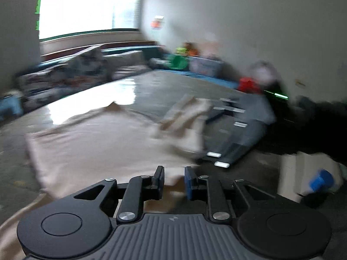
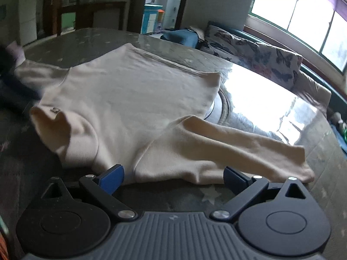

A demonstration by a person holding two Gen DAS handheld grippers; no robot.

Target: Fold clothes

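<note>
Jaws on our left gripper (image 1: 173, 181) stand a little apart, with cream cloth showing in the gap, but the picture is so blurry that we cannot tell if they pinch it. From the left wrist view, the cream sweater (image 1: 91, 138) lies spread on the shiny table (image 1: 151, 91), and our gripper sits over the sweater's near edge. Past the sweater, the other gripper (image 1: 227, 127) shows as a grey smear next to a bunched bit of cloth. From the right wrist view, our right gripper (image 2: 173, 178) has its jaws wide apart and holds nothing. It sits right at the sweater's near edge, and the blue fingers (image 2: 112, 178) reach to either side of the shoulder part. One long sleeve (image 2: 249, 149) runs off to the right of the sweater's body, and the collar (image 2: 54, 117) is on its left. We think we are just starting to fold. Next we should close on the shoulder or sleeve and bring it over the sweater's middle.
</note>
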